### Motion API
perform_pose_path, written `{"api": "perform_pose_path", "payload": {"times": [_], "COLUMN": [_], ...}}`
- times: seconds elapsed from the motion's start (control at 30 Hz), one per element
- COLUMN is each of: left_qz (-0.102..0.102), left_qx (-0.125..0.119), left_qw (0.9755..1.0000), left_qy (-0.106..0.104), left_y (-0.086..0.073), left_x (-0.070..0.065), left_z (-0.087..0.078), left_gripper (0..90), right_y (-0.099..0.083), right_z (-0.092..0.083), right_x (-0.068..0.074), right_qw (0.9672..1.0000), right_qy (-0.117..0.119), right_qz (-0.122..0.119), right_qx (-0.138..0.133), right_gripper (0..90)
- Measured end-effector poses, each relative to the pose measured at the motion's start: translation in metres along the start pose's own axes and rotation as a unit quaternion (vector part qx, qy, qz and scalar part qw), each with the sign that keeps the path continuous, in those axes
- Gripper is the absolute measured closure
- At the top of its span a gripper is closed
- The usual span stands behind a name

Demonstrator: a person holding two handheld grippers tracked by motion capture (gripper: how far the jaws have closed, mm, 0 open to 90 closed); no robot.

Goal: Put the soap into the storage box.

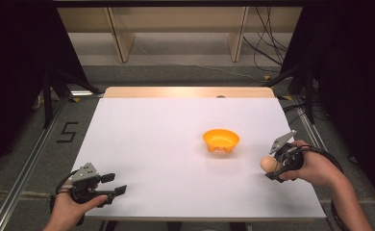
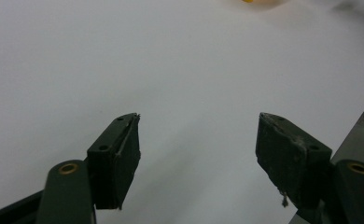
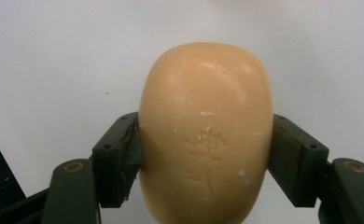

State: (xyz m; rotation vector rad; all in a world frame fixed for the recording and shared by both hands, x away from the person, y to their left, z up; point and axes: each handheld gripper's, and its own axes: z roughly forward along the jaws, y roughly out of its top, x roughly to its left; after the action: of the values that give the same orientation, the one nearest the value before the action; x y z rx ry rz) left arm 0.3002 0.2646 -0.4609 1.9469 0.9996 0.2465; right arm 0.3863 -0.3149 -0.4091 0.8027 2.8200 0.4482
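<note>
the white table top lies open all round; the orange bowl, right of centre, is its sole obstacle.

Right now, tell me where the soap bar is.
In the high view the soap bar is at the table's right side, clamped in the right gripper, just right of the orange bowl and nearer the person.

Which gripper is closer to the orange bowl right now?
Right. The right gripper, clamped on the tan bar of soap, is just right of the orange bowl; the left gripper sits open at the table's near-left corner.
</note>
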Motion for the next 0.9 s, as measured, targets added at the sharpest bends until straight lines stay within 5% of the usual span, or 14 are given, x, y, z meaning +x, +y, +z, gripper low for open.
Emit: {"api": "perform_pose_path", "payload": {"times": [0.1,0.53,0.63,0.9], "left_qz": [-0.001,0.000,0.001,0.000], "left_qx": [0.000,0.000,0.000,0.000], "left_qw": [1.0000,1.0000,1.0000,1.0000], "left_qy": [0.000,0.000,0.001,0.000], "left_y": [0.000,0.000,0.000,0.000], "left_x": [0.000,0.000,-0.001,-0.001], "left_z": [0.000,0.000,0.000,0.000], "left_gripper": [30.3,30.3,30.3,30.3], "right_y": [0.002,0.014,0.016,0.019], "right_z": [-0.002,-0.003,-0.003,-0.006], "right_x": [0.000,-0.002,0.001,-0.002], "right_qw": [0.9999,0.9999,0.9999,1.0000], "right_qy": [0.006,-0.002,0.007,0.002], "right_qz": [0.013,-0.009,0.006,-0.005], "right_qx": [0.003,-0.004,-0.003,-0.008], "right_gripper": [33.0,33.0,33.0,33.0]}}
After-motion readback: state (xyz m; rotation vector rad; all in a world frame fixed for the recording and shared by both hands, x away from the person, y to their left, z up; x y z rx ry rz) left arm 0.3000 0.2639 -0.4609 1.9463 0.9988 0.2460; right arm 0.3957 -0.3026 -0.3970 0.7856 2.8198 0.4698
